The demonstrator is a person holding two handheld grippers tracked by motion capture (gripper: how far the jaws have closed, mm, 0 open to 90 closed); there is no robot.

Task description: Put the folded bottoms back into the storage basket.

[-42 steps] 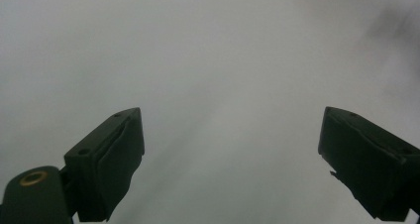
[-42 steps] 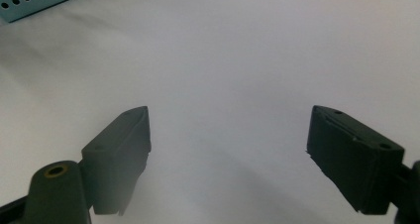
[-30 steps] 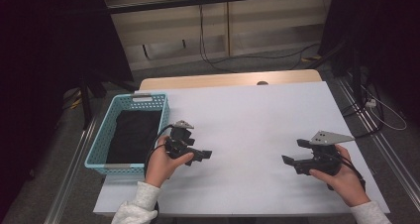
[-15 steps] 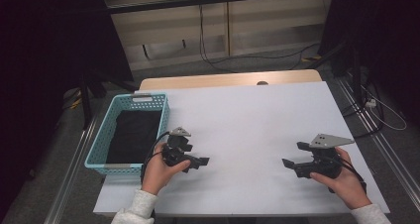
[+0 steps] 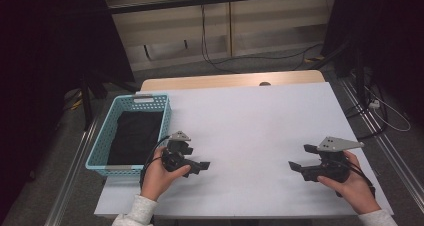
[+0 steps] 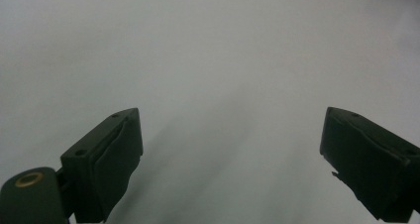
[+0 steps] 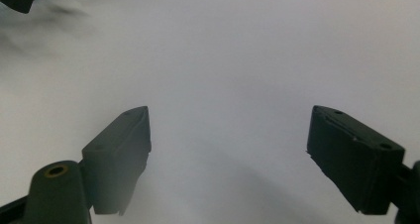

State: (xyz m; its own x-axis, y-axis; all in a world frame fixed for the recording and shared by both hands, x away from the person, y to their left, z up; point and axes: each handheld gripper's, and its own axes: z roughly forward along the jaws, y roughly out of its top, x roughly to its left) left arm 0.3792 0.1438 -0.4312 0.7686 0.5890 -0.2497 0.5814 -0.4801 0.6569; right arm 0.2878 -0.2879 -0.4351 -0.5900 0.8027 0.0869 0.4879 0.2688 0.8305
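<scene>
White table [image 5: 260, 121] spread across the middle of the high view, top bare apart from the two hands and their tools, with a strip of pale wooden edge [image 5: 230, 80] along the far side. Blue-green plastic basket [image 5: 102, 136] at the near left corner of the table, long side running front to back, handle slot at the far end. Dark folded cloth [image 5: 134, 137] lying flat inside the basket, covering most of its floor. Right hand [image 5: 352, 183] at the near right of the table, wrapped around the right tongs [image 5: 299, 158], grey three-cornered plate on top, jaws aimed left toward the middle and spread wide with nothing between them; same wide gap in the right gripper view [image 7: 229, 149], bare white surface between the two black jaws. Left hand [image 5: 159, 175] just beside the basket's near right corner, holding the left tongs [image 5: 201, 165], black cable looping back over the wrist, jaws aimed right; exact spread hard to judge from above, but in the left gripper view [image 6: 232, 152] jaws well apart and empty, only white tabletop between them. Two tongs well apart, facing each other across the near half of the table.
</scene>
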